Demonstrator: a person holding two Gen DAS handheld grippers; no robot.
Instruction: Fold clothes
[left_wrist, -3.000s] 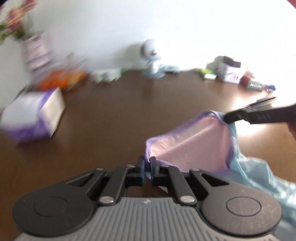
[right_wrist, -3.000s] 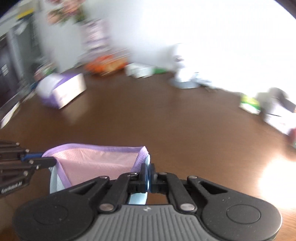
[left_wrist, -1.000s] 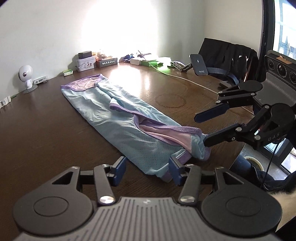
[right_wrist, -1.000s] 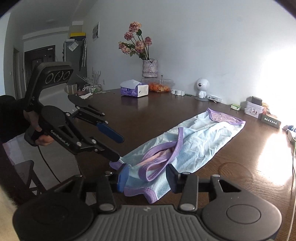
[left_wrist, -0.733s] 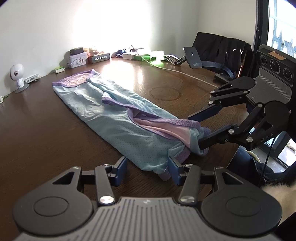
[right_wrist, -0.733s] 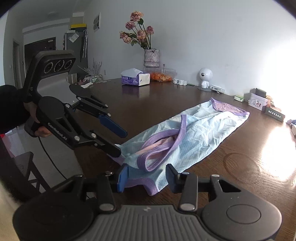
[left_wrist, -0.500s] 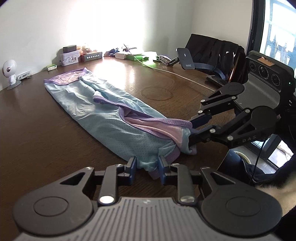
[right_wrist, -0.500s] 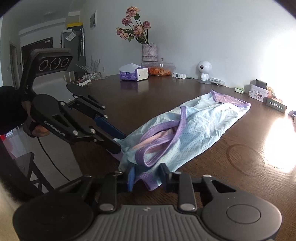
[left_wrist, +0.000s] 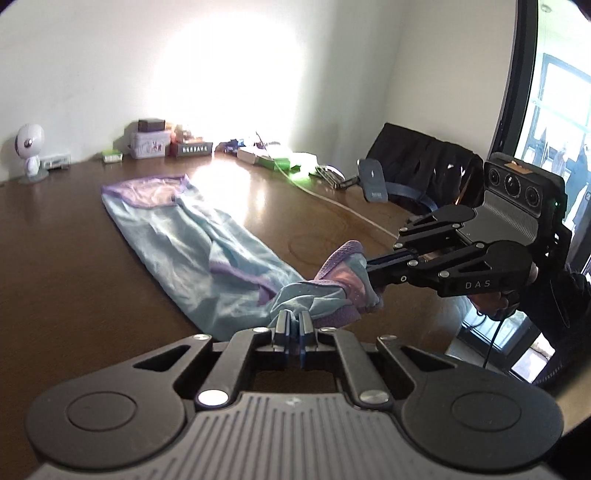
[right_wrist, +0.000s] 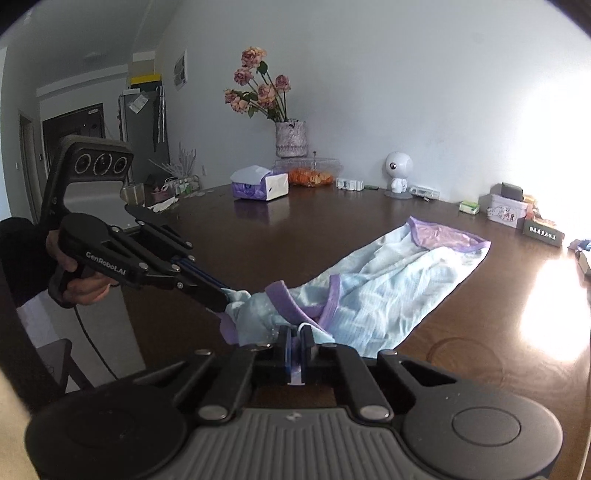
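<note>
A light blue garment (left_wrist: 184, 251) with purple trim lies lengthwise on the dark wooden table (left_wrist: 55, 258), its far end flat and its near end lifted. My left gripper (left_wrist: 293, 319) is shut on one near corner of the cloth. My right gripper (right_wrist: 294, 338) is shut on the other near corner of the garment (right_wrist: 388, 288). In the left wrist view the right gripper (left_wrist: 369, 275) pinches the bunched purple-edged hem. In the right wrist view the left gripper (right_wrist: 223, 301) grips the blue edge, a hand behind it.
A vase of flowers (right_wrist: 290, 138), a tissue box (right_wrist: 260, 186) and a small white robot figure (right_wrist: 397, 173) stand along the far wall. Boxes (left_wrist: 151, 142), cables and a phone stand (left_wrist: 373, 181) crowd the far right. A dark chair (left_wrist: 424, 166) sits beyond the table edge.
Both grippers went from open around the garment's near end to shut on its two corners. They have since risen a little, lifting and bunching that end off the table.
</note>
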